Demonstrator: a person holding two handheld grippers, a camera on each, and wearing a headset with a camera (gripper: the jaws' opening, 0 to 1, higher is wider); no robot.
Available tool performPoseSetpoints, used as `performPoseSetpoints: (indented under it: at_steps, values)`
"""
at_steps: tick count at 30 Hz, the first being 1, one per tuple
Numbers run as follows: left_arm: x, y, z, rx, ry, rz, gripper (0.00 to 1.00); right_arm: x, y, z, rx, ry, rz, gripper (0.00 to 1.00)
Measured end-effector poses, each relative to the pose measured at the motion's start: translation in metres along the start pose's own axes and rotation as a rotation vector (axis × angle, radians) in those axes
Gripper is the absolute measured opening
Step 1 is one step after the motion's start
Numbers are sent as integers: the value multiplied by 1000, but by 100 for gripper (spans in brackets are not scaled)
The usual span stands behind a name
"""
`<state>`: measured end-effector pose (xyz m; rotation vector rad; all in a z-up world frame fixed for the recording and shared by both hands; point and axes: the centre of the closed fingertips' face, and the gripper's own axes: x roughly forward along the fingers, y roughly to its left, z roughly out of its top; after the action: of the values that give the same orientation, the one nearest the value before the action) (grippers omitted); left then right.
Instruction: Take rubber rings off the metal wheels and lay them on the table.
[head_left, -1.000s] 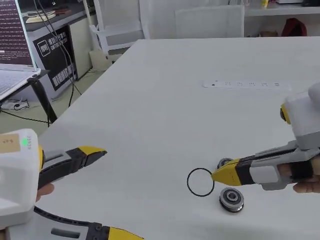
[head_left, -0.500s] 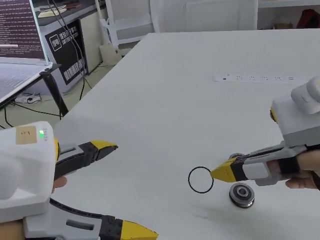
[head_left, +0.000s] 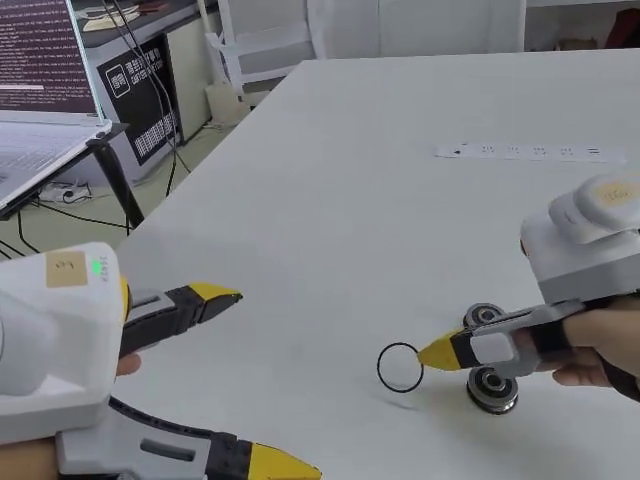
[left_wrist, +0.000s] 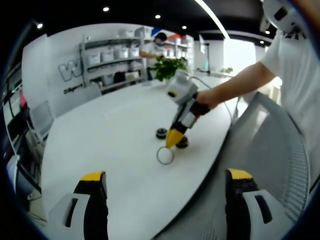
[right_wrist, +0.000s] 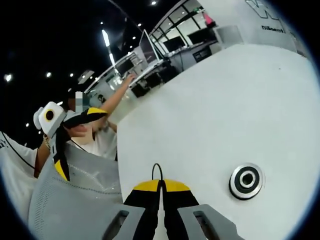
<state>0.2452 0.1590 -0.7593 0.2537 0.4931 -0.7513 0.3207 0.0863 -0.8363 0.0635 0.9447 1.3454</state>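
While it is hanging low over the white desk (head_left: 380, 180), the right gripper (head_left: 425, 353): its yellow-tipped jaws are pressing fully together. In the right gripper view (right_wrist: 160, 182) a thin black arc is rising from between the tips, so the gripper is pinching the near edge of the rubber ring.
Rubber ring (head_left: 379, 367): it is sitting just ahead of the right gripper's tips and touching them, with its far part against the desk. I cannot tell whether it is lying quite flat. It is showing as a short loop in the right gripper view (right_wrist: 157, 167), and in the left gripper view (left_wrist: 157, 156) it is hanging right under the right gripper's tip (left_wrist: 170, 144).
Far metal wheel (head_left: 483, 316): it is resting on the desk just behind the tips, on the side of the jaws away from the person.
Near metal wheel (head_left: 492, 388): it is resting on the desk just beside the jaws, on the person's side. I cannot tell whether it is touching the gripper.
Wheel in the right gripper view (right_wrist: 246, 181): it is lying to the right of the closed jaws, showing its round face.
Left gripper (head_left: 250, 380): its jaws are standing spread wide with nothing between them (left_wrist: 166, 180). It is hovering at the desk's near edge, well apart from the ring and pointing toward it.
Power strip (head_left: 530, 152): it is lying on the desk well beyond the right gripper.
Screen (head_left: 35, 50): it is glowing with lines of text off the desk, far beyond the left gripper.
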Motion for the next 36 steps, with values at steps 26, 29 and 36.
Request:
performPoseSetpoints:
  at_steps: [26,29,36]
  values:
    - [-1,0,-1,13,9,7,92,16,-23,-6,16,14,-115,0]
    - [-1,-1,-2,3,8,6,91,16,-24,-2,11,4,-122,1]
    - [-2,0,-1,6,4,13,91,16,-30,-4,-36,21,-158,5]
